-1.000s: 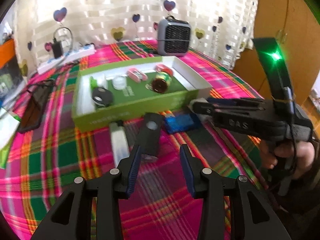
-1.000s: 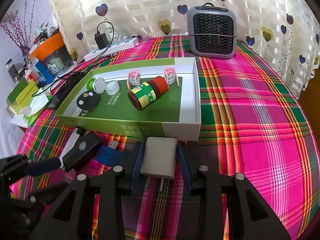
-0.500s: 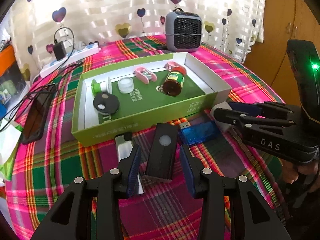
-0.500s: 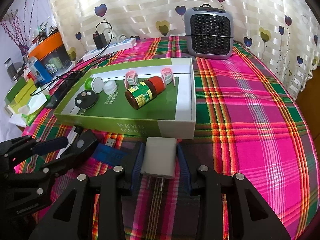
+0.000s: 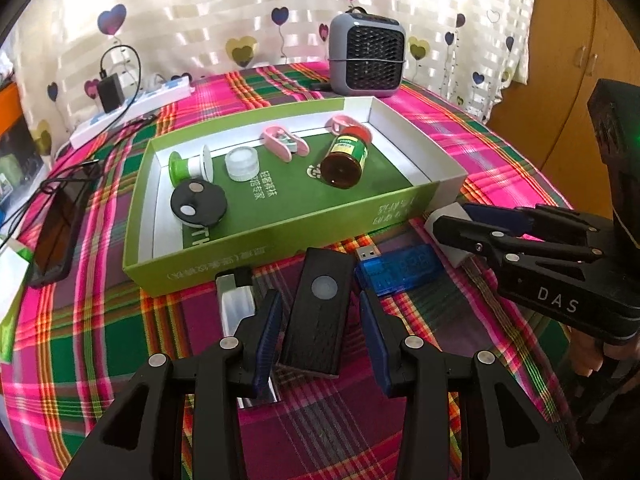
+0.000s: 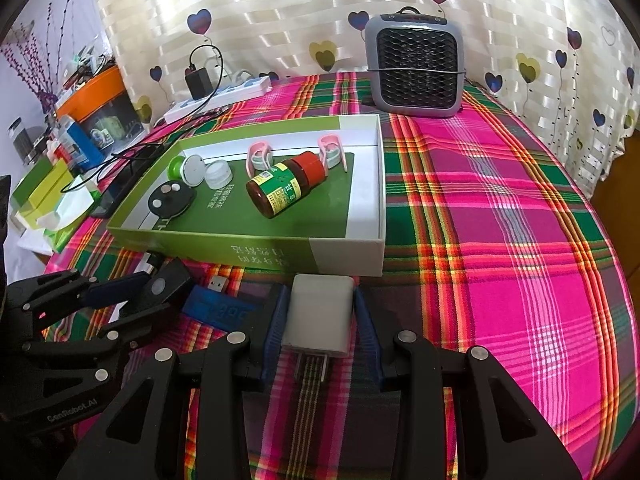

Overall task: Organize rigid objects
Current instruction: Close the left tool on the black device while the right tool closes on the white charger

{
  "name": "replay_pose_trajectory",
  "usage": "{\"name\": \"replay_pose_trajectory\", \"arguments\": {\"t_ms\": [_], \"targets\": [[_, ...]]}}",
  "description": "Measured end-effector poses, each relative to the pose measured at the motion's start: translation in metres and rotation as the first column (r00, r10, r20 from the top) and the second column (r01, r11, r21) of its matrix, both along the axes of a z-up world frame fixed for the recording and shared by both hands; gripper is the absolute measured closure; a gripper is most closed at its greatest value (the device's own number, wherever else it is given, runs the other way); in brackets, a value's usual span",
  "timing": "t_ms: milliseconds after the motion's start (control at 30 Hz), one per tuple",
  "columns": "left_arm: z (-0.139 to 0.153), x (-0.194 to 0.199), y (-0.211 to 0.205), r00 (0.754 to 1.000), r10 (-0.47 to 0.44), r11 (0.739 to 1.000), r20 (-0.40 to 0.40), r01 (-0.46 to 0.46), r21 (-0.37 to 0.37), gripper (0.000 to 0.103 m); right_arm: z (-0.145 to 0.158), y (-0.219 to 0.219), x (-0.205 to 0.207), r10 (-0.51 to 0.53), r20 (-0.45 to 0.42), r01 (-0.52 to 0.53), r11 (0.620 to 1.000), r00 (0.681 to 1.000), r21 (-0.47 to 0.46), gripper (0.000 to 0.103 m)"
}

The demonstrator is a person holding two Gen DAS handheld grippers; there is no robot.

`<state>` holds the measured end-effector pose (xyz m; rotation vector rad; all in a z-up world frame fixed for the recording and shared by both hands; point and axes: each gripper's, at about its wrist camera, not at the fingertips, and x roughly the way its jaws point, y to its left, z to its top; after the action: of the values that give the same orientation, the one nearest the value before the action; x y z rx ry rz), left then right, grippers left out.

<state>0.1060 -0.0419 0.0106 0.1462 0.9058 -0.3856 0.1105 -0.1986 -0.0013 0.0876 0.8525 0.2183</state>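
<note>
Surface — plaid cloth [image 6: 500, 220]; heart curtain [image 6: 300, 8] behind | left gripper [image 5: 320, 334] jaws spread | right gripper [image 6: 320, 324] jaws pinching charger [image 6: 318, 314]

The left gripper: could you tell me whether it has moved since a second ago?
Yes. The left gripper has come forward toward the green box, and its fingers now flank the black remote.

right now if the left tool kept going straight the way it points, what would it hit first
Most likely the black rectangular device already lying between the left tool's open fingers on the plaid cloth. Beyond it stands the near wall of the green box. Depth in the fisheye view is uncertain.
</note>
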Motion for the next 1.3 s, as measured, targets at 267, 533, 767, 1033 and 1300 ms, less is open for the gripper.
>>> {"name": "replay_pose_trajectory", "arguments": {"t_ms": [267, 533, 767, 1033, 1300], "targets": [[-0.0041, 0.0034, 0.004, 1.0, 0.016, 1.0, -0.026, -0.016, -0.017, 0.071, -0.0001, -0.0007, -0.0002, 0.0, 0.001, 0.0, 1.0, 1.0, -0.002, 0.067], [-0.0045, 0.0037, 0.0053, 0.999, 0.02, 0.999, -0.028, -0.021, -0.024, 0.077, -0.0002, -0.0009, -0.0004, 0.0, 0.001, 0.0, 1.0, 1.0, -0.003, 0.067], [-0.0038, 0.0036, 0.0059, 0.999, 0.021, 0.999, -0.029, -0.022, -0.029, 0.077, -0.0003, -0.0009, -0.0005, 0.001, 0.001, -0.001, 1.0, 1.0, -0.002, 0.067], [-0.004, 0.0033, 0.0063, 0.999, 0.021, 0.999, -0.03, -0.022, -0.029, 0.077, -0.0002, -0.0009, -0.0006, 0.001, 0.001, -0.001, 1.0, 1.0, -0.004, 0.067], [-0.0028, 0.0027, 0.0091, 0.999, 0.027, 0.999, -0.03, -0.028, -0.035, 0.077, 0.0002, -0.0022, -0.0015, 0.0, 0.004, 0.0, 1.0, 1.0, -0.008, 0.067]]}}
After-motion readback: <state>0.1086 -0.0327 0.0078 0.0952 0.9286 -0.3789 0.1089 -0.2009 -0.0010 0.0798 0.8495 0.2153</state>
